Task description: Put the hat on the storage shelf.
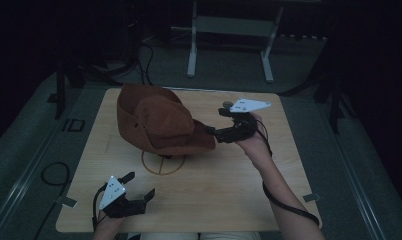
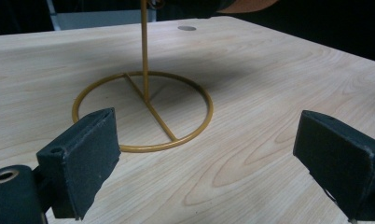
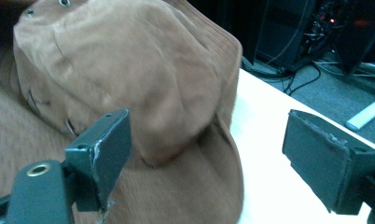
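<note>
A brown brimmed hat [image 1: 159, 122] rests on top of a yellow wire stand [image 1: 163, 164] near the middle of the wooden table [image 1: 229, 185]. My right gripper [image 1: 215, 133] is at the hat's right brim, jaws open. In the right gripper view the hat [image 3: 129, 88] sits close, its brim reaching into the gap of the right gripper [image 3: 209, 154]; whether a pad touches it I cannot tell. My left gripper [image 1: 140, 185] is low at the table's near left, open and empty. Ahead of the left gripper [image 2: 209, 158] are the stand's ring base [image 2: 195, 133] and upright post [image 2: 144, 51].
Beyond the table's far edge a grey metal frame [image 1: 191, 50] stands on the floor. Cables [image 1: 54, 175] lie on the floor at the left. A small grey disc [image 2: 186, 28] is set in the tabletop far from the left gripper. The room around is dark.
</note>
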`<state>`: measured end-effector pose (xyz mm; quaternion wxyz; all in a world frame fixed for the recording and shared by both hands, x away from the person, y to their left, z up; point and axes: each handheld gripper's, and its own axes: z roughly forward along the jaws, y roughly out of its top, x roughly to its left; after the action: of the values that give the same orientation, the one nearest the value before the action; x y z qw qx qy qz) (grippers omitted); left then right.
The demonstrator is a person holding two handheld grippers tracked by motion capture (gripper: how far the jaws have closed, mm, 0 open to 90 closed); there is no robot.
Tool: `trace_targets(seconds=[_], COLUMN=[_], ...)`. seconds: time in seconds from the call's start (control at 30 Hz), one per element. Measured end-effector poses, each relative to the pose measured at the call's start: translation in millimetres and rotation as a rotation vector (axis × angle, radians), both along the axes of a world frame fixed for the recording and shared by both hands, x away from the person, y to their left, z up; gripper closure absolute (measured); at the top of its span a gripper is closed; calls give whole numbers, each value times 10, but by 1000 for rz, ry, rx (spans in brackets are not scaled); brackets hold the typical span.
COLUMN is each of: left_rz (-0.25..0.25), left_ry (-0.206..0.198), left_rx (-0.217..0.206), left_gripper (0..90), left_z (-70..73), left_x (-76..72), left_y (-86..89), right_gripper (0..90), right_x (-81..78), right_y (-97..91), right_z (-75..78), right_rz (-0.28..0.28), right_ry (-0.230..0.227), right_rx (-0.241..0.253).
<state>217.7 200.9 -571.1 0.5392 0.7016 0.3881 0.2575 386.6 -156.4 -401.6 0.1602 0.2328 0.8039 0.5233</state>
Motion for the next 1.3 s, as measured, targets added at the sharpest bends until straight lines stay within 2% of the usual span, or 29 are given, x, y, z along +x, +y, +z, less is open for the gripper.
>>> trace_targets(seconds=[0.17,0.3,0.5,0.83,1.17,1.3], left_rz=[-23,-26,-20,-15,-15,-16], left_ry=[9,13,12,12,11,12], left_rx=[2,7,9,4,1,3], left_gripper=[75,75,75,75,75,75], left_z=[-11,-16,-18,-17,-22,-24], left_x=[14,28,29,28,32,33], left_y=[8,6,-3,2,7,0], right_gripper=[155,155,154,155,152,152], right_x=[-49,-131,-238,-350,-480,-553], right_y=[-217,-373,-537,-774,-1021,-1136], right_z=[-143,-301,-608,-1023,-1322,-1425], right_rz=[-48,-100,-123,-167,-189,-214], right_ry=[-6,-23,13,47,76,86], right_rx=[-23,-19,-24,-31,-35,-46])
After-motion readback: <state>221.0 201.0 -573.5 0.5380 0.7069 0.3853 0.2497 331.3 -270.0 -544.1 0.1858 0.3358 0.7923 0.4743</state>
